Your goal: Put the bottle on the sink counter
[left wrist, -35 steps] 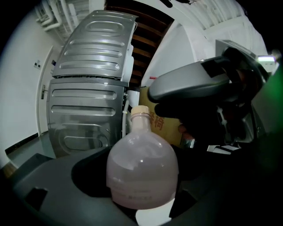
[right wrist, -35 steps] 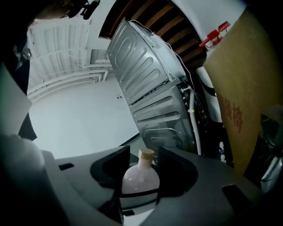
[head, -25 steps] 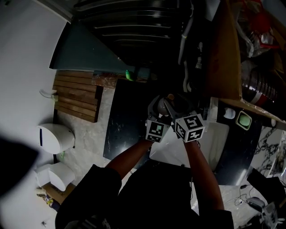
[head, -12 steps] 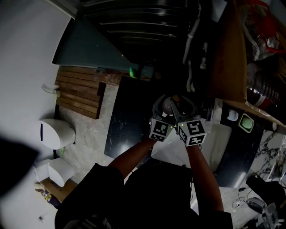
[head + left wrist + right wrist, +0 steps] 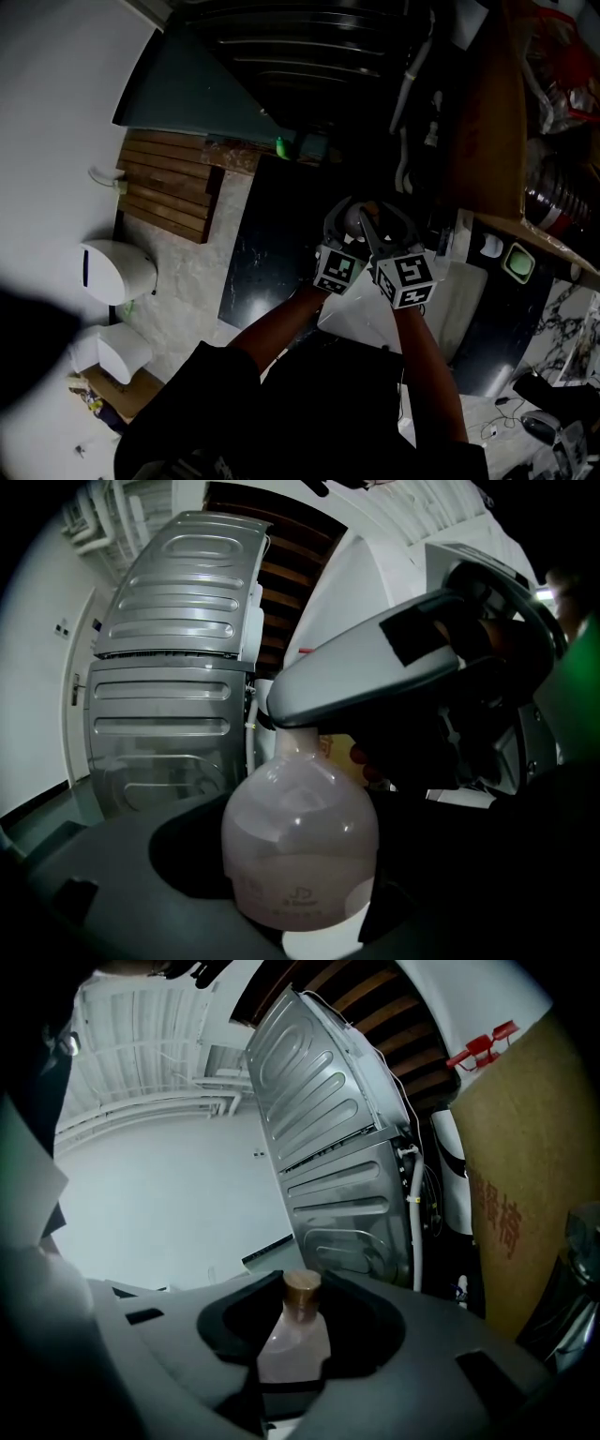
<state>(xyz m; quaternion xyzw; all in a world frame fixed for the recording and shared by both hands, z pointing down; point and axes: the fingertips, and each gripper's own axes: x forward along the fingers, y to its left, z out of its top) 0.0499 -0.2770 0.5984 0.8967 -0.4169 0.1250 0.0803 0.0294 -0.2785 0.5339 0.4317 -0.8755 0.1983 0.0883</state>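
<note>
Above black sink counter (image 5: pixel 270 255), pale floor (image 5: pixel 183 281) beside, left claw (image 5: pixel 344 223) gripping bottle (image 5: pixel 300 841), right claw (image 5: pixel 377 221) just closing on its neck

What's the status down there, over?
Left gripper holds bottle by the body. Right gripper: jaws just closing on its neck. Counter below; obstacles too dark to tell.

right claw (image 5: pixel 300 1316) | jaws have just been closing | bottle (image 5: pixel 292 1352) between them, pads against it
</note>
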